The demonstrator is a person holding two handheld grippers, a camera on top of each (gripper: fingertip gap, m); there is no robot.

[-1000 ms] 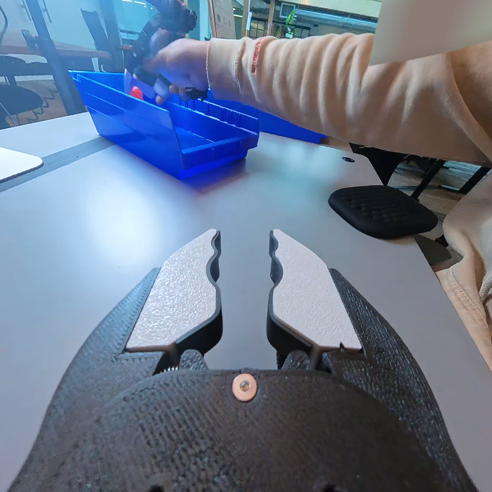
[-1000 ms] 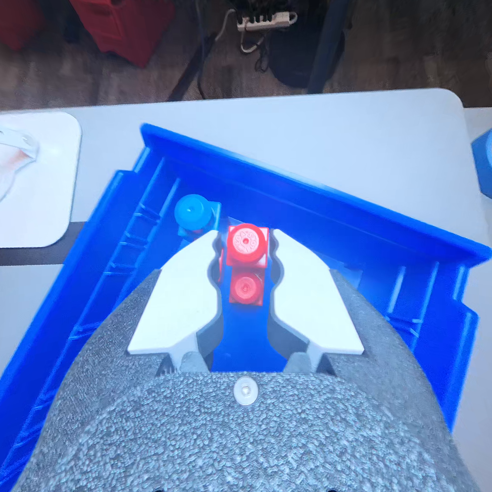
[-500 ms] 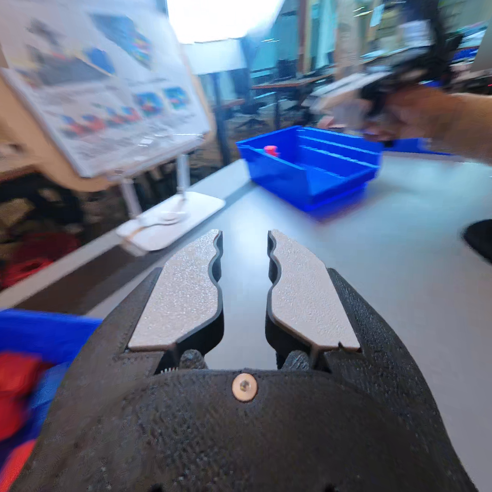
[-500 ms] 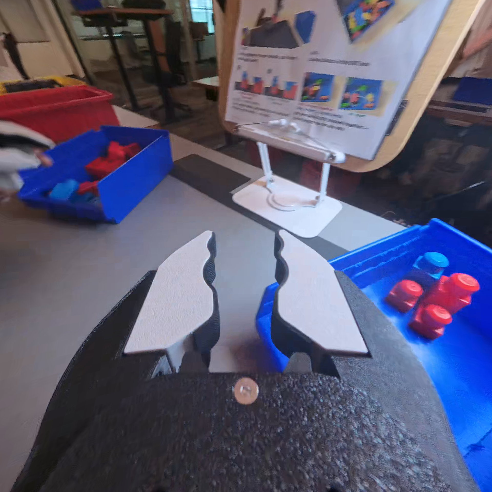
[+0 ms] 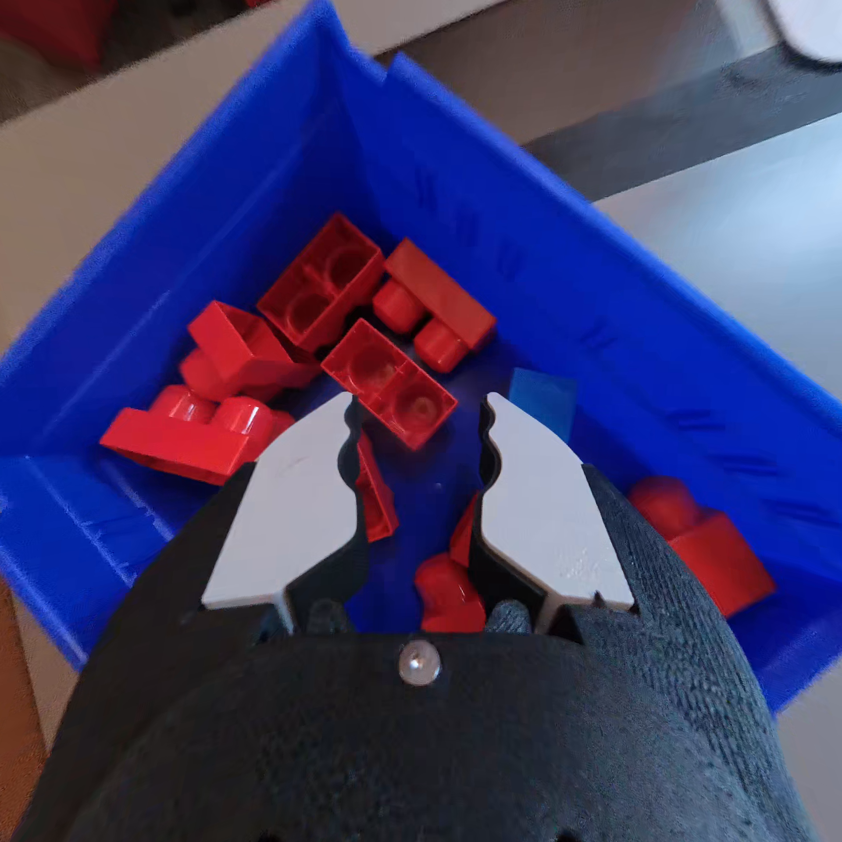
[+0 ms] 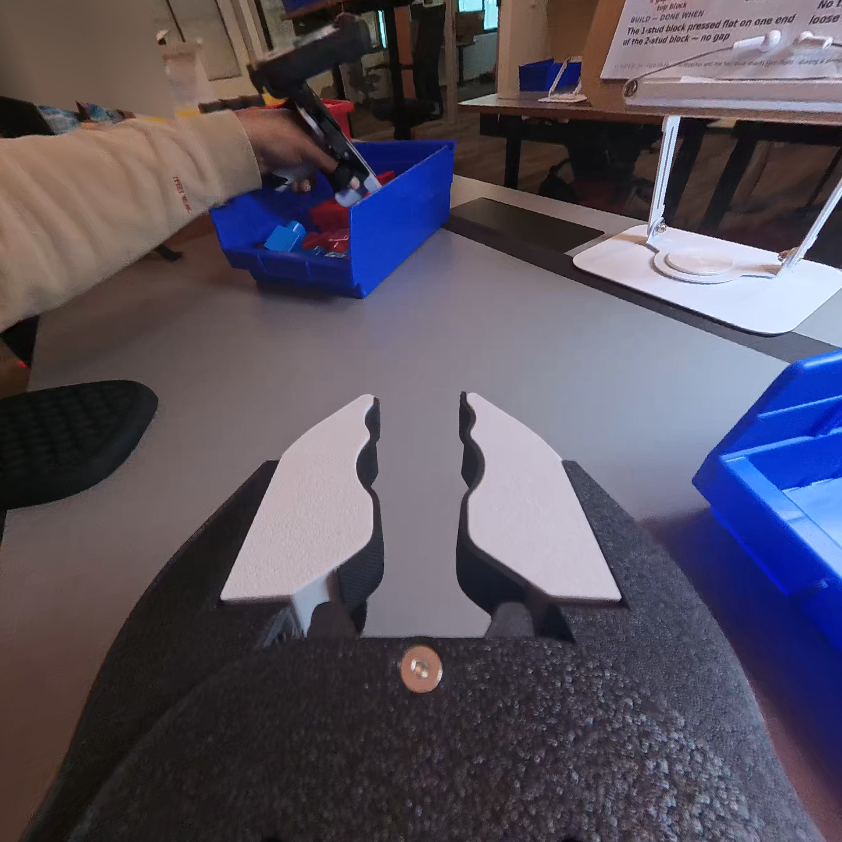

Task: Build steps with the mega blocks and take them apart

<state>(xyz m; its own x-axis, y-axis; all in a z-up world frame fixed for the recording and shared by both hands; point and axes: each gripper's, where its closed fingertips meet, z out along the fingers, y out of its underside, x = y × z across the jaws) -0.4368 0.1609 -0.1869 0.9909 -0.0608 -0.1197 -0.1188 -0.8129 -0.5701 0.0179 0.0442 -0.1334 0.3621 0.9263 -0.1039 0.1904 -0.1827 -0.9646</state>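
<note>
The left gripper (image 5: pixel 419 401) points down into a blue bin (image 5: pixel 615 282), jaws wide and empty, an upturned red two-stud block (image 5: pixel 389 382) just beyond the tips. More red blocks (image 5: pixel 319 282) crowd the bin's far corner at frame centre; bare floor shows between the fingers. The right gripper (image 6: pixel 418 398), jaws narrowly parted and empty, hovers over open grey table (image 6: pixel 455 328); a second blue bin (image 6: pixel 774 474) edges the right of the frame.

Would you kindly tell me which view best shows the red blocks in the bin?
The left wrist view: the red blocks fill the bin close up. The right wrist view shows them distant, partly hidden by the bin's wall.
</note>
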